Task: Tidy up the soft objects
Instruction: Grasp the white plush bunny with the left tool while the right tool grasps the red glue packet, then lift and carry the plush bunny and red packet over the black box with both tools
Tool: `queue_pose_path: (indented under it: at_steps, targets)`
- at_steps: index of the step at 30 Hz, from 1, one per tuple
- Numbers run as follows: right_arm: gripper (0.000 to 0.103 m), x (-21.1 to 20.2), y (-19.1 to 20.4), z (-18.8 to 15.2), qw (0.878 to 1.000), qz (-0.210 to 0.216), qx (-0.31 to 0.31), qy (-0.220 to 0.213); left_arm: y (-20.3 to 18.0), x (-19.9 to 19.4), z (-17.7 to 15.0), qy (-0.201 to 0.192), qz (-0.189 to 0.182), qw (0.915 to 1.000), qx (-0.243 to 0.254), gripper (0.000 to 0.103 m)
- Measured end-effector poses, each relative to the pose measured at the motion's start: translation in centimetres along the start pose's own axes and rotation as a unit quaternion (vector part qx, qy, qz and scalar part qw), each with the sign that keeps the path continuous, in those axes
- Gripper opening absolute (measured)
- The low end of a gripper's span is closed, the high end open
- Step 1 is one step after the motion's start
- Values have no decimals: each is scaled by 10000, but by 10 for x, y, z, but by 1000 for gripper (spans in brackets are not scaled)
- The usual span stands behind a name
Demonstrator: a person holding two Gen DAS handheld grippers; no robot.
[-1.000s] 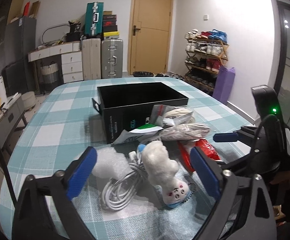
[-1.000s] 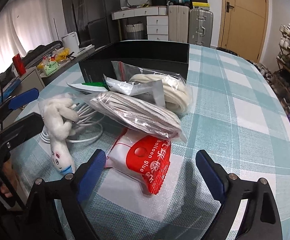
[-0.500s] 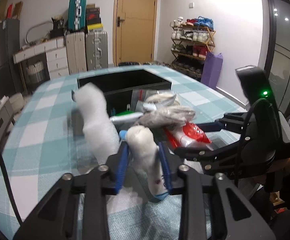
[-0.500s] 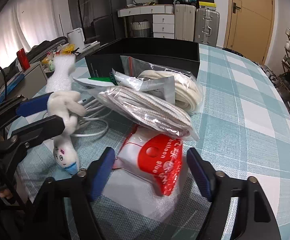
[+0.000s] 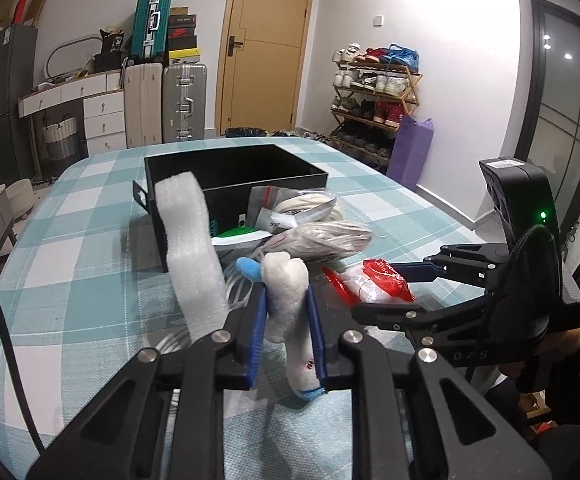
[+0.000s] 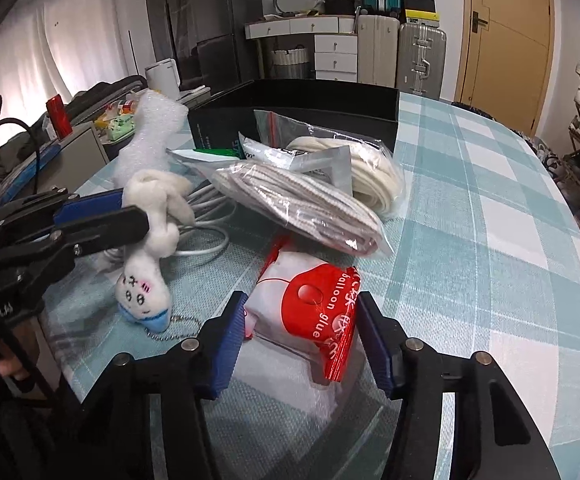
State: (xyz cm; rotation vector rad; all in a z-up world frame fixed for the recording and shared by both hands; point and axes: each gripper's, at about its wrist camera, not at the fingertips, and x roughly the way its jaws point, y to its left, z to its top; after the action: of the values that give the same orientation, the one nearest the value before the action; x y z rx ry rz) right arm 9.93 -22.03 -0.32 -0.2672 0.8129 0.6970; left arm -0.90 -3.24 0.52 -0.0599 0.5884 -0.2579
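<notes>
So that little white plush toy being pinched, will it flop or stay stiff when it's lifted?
Probably floppy: the plush toy bulges around the left gripper, which squeezes it thin. Likely light, being small and fluffy. Its keychain would probably dangle below.

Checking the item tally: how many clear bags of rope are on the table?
2. A striped one lies above the red packet; a cream one sits by the black box. Others may be hidden.

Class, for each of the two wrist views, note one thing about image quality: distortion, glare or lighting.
Left wrist view: fisheye bends the door and the dark window frame; a bright wash covers the right wall; the plush toy in the left claw is sharp. Right wrist view: the curtain is blown out by backlight; glare glints on the red balloon glue packet; corners vignette black.
</notes>
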Motion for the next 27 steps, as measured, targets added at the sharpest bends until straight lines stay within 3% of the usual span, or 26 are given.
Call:
queue_pose_path:
  at_steps: [11,27]
  targets:
    - [55,-30,-1,-5,9990,24,-2,-455,-6,-14,12,-274,-45,9996,19,17]
    - [55,-66,-5,24,9931,230,36,-1149,13,-35,59,-816,75,9964,-197,17]
